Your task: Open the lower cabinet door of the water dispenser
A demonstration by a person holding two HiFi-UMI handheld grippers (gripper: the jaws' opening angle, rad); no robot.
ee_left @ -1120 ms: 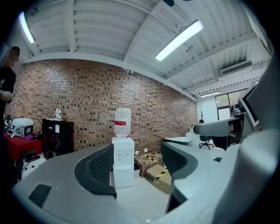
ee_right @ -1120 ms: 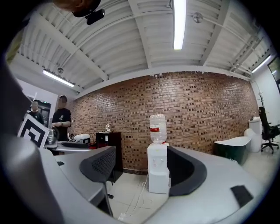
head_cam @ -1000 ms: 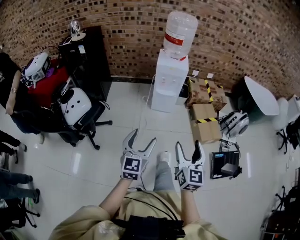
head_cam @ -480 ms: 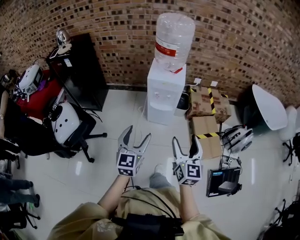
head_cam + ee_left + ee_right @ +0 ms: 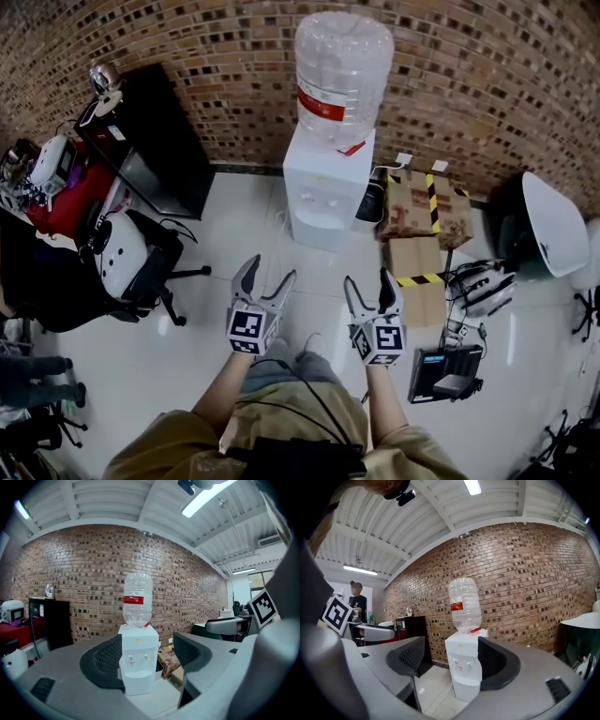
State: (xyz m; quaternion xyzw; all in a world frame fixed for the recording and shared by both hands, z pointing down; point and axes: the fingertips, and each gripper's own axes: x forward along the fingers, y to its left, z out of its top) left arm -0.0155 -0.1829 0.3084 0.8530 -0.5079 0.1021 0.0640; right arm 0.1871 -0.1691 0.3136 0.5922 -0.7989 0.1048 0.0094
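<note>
A white water dispenser [image 5: 327, 187] with a clear bottle [image 5: 343, 73] on top stands against the brick wall. Its lower front [image 5: 317, 228] faces me; no door seam is visible from here. My left gripper [image 5: 268, 274] and right gripper [image 5: 368, 281] hover side by side over the floor, well short of the dispenser, pointing at it. The left gripper [image 5: 146, 660] stands open and frames the dispenser [image 5: 138, 663] far ahead. The right gripper [image 5: 452, 663] has wide jaws that are closing slightly, with nothing between them; the dispenser [image 5: 464, 673] is distant.
A black cabinet [image 5: 155, 141] stands left of the dispenser, and an office chair carrying a white object [image 5: 127, 258] is nearer. Cardboard boxes [image 5: 422, 211] sit right of the dispenser. A black device [image 5: 445, 370] lies on the floor and a white chair [image 5: 553, 225] stands far right.
I have walked closer: the dispenser looms larger and higher in the head view. Both grippers have come forward with me, still side by side and empty.
</note>
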